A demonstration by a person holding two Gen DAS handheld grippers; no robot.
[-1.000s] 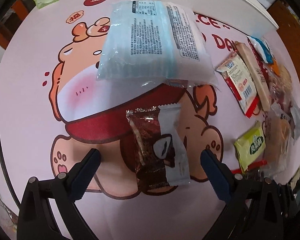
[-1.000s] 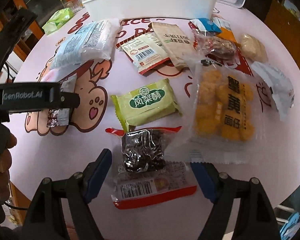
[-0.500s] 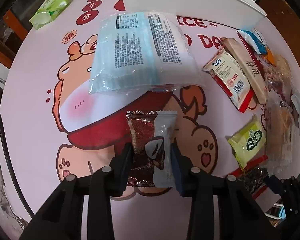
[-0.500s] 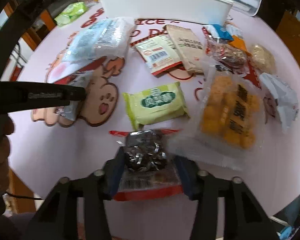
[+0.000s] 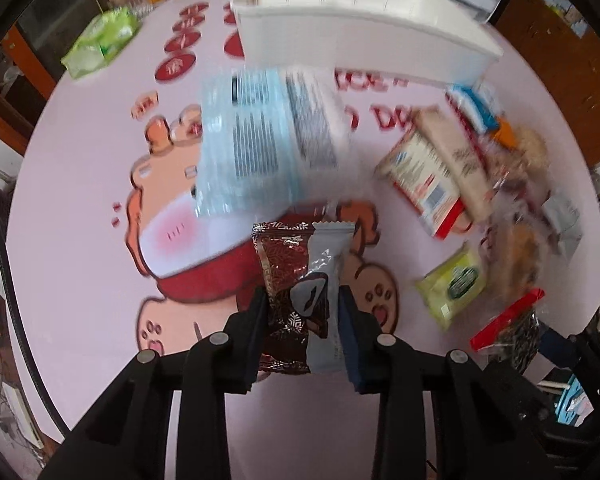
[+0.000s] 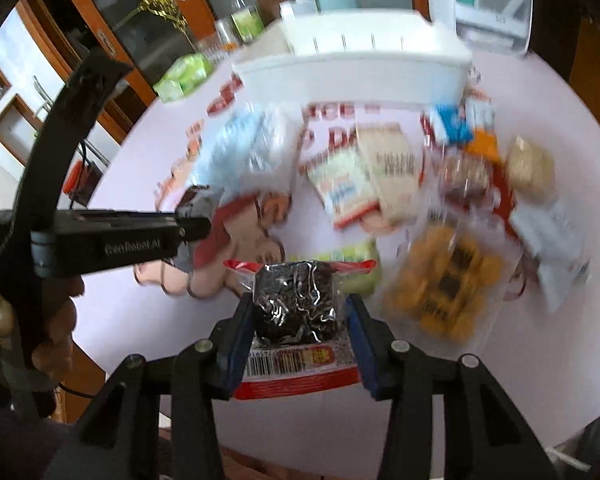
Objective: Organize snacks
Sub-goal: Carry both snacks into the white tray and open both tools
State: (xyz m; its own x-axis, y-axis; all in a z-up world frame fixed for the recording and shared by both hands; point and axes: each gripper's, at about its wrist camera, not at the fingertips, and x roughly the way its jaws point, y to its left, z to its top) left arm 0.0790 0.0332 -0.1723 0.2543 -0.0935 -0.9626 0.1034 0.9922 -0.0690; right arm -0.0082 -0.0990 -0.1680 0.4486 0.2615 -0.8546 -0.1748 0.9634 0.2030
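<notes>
My left gripper (image 5: 303,300) has a brown-and-grey snack packet (image 5: 288,256) between its pads, lifted off the pink table (image 5: 80,240); its jaws are still closing a little. In the right wrist view, my right gripper (image 6: 299,304) is shut on a clear red-edged packet of dark snacks (image 6: 296,280), also held above the table. The white bin (image 5: 364,20) stands at the far side, behind both. The left gripper's finger (image 6: 188,228) shows side-on at the left of the right wrist view.
Loose snacks lie on the table: a large blue-and-white packet (image 5: 268,140), a green packet (image 5: 454,284), a yellow snack bag (image 6: 444,280), a red-and-white packet (image 5: 424,176). A green tissue pack (image 5: 100,40) sits far left. A hand (image 6: 4,320) grips the left tool.
Both grippers went from wide open to closed on their packets. Both then rose, lifting the packets off the table, and the views tilted up toward the white bin.
</notes>
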